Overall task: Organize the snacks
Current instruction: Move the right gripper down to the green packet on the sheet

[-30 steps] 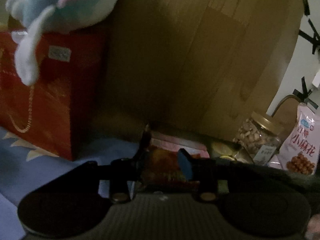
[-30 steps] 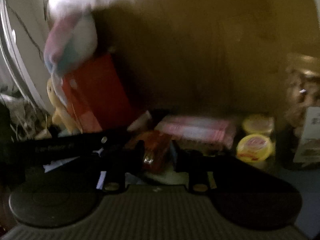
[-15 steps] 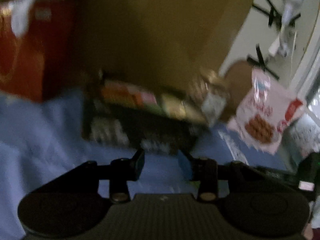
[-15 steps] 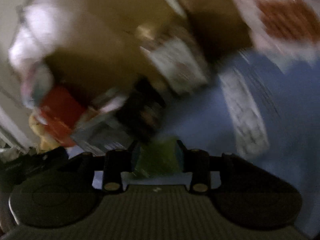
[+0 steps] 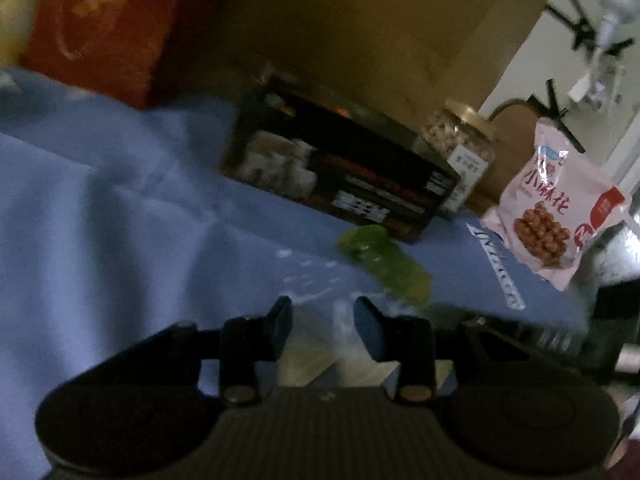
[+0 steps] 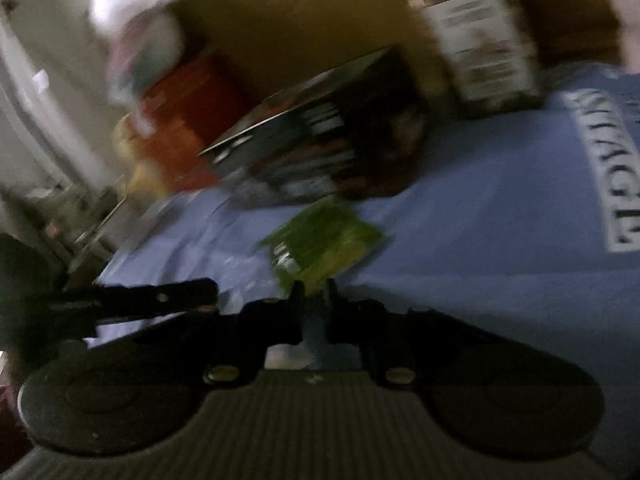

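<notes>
Left claw [image 5: 322, 322]: jaws closing, still a clear gap between the pads. A pale, translucent shape shows in that gap, too blurred to identify; no contact visible. Counted as released.

Right claw [image 6: 313, 293]: jaws closing, nearly together. The near edge of the green packet [image 6: 322, 242] sits right at the fingertips, the rest of it fanning out ahead of the claw over the blue cloth [image 6: 480, 216]. Motion blur; whether the pads actually press on the packet I cannot tell.

From the left claw, the green packet [image 5: 384, 264] lies ahead and slightly right, on the cloth [image 5: 120, 220]. Dark box [image 5: 340, 176] just beyond the packet; their edges look close, contact unclear. Jar [image 5: 460, 148] with gold lid behind the box's right end. Pink bag [image 5: 556, 204] stands far right of the claw, upright, tilted. Red bag [image 5: 100, 28] far ahead-left.

From the right claw: box [image 6: 328, 136] ahead past the packet, jar [image 6: 480, 40] ahead-right.
</notes>
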`<control>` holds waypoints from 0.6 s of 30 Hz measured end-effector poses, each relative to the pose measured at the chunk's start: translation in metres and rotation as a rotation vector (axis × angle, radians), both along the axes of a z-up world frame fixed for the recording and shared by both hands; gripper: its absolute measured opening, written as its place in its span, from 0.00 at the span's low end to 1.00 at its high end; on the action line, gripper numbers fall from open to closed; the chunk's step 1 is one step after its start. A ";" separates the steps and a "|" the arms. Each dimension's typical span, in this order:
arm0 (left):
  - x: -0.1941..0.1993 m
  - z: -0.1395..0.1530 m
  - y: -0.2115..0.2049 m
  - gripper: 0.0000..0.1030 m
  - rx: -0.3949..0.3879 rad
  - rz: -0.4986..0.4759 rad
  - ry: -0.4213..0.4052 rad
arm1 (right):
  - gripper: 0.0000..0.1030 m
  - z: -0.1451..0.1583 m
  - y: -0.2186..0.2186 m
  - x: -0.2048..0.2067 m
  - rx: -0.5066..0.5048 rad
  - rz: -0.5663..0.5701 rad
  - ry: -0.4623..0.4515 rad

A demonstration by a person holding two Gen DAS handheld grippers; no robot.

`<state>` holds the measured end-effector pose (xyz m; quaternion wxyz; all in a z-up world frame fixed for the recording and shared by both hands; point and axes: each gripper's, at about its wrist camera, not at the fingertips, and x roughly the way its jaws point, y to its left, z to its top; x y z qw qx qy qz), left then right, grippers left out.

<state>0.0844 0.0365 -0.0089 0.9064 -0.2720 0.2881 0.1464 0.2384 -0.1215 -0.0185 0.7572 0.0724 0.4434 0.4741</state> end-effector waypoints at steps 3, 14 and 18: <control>-0.026 0.002 -0.020 0.39 0.176 0.053 -0.005 | 0.15 0.001 -0.009 0.004 0.044 -0.015 0.021; -0.033 0.007 -0.030 0.39 0.270 0.124 -0.018 | 0.26 -0.002 -0.046 0.028 0.168 -0.205 0.217; -0.033 0.005 -0.024 0.39 0.218 0.096 -0.035 | 0.22 -0.008 -0.044 0.040 0.179 -0.278 0.248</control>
